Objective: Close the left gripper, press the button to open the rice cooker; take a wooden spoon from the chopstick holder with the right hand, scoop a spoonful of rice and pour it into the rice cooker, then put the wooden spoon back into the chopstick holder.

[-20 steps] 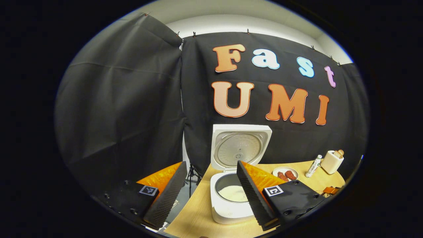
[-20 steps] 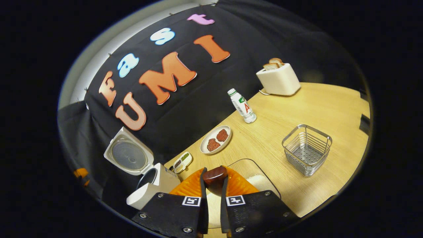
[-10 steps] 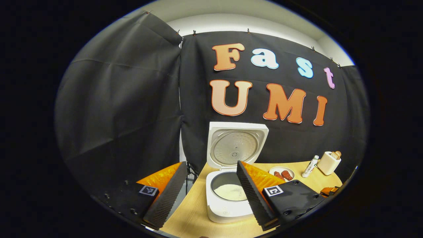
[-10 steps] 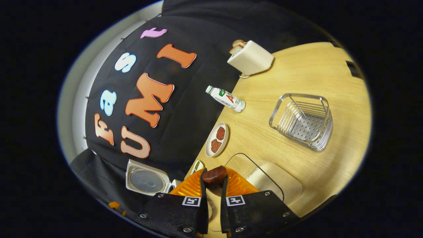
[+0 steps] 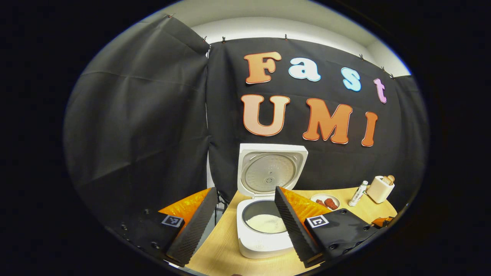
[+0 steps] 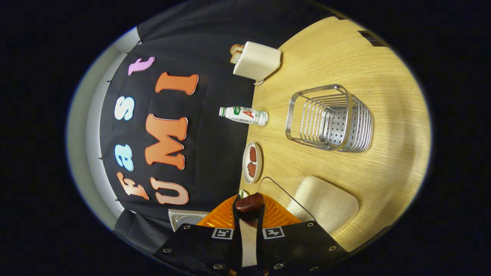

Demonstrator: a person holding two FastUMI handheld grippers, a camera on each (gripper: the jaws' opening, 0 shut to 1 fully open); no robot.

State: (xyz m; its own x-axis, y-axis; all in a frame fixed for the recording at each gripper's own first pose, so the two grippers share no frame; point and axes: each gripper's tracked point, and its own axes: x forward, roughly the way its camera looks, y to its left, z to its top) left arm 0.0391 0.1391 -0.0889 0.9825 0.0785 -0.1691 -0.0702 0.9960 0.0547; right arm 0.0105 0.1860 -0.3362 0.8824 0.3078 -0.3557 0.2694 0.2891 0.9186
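A pale wood-grain table [image 6: 345, 50] is being shown at right. The dark wooden spoon [image 6: 249, 202] is being pinched by the right gripper [image 6: 249, 214] at lower centre, pointing upward, its bowl hidden. The white, open-lidded rice cooker [image 5: 264, 237] is being framed at lower centre between the widely parted fingers of the left gripper [image 5: 245, 224]. The ribbed wire chopstick holder [image 6: 330, 119] is being seen right of centre.

Desk [image 6: 383, 126]: pale wood grain, smooth, matt. Chopstick holder [image 6: 330, 119]: bright metal wire, perforated base, shiny. Rice cooker [image 5: 264, 245]: white plastic shell, smooth, slight gloss; lid [image 5: 270, 170] lined with dull metal plate. Wooden spoon [image 6: 249, 202]: dark, polished wood. Rice container [image 6: 303, 199]: clear plastic, glossy. Toaster [image 6: 257, 61]: cream, matt. Booth wall [image 5: 134, 126]: black cloth, creased, matt.
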